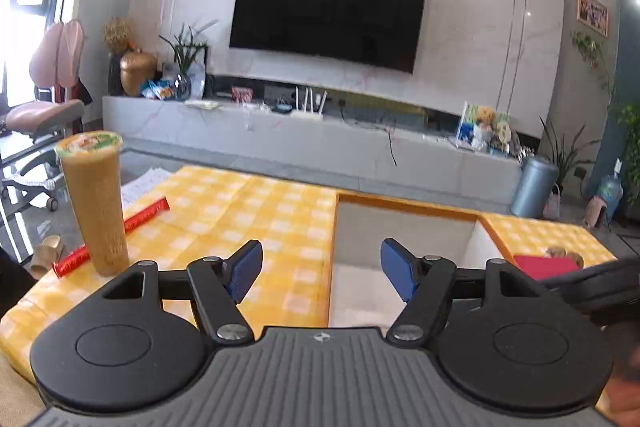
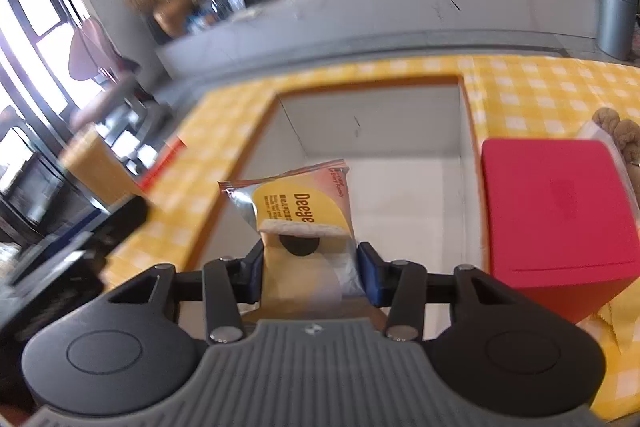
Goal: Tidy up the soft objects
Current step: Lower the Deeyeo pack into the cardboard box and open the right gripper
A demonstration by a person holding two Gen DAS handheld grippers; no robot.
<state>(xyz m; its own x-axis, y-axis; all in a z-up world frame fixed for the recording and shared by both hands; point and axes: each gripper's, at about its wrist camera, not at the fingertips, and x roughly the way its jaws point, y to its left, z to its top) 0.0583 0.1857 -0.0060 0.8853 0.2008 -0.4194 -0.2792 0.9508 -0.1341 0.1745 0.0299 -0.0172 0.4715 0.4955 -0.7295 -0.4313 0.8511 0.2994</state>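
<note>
A sealed snack packet, yellow and pink with the word "Deeye" printed on it, sits clamped between the blue pads of the right claw, its upper end sticking forward over the open storage box. The box, white inside with an orange rim, is set on the desk under a yellow-and-white checked cloth, and the packet hangs above the box's near left part. Just right of the box stands a red box, touching or nearly touching its wall; behind that, a brown plush toy peeks in at the frame's edge.

The left claw is released, its blue pads spread wide with nothing between them, hovering at the box's near left corner, half over the cloth. From this side the red box shows low beyond the orange rim. On the desk's left stands a tall sealed cup of brown drink, with a red foil roll lying behind it. Beyond the desk, a wall-mounted television hangs above a long grey cabinet.
</note>
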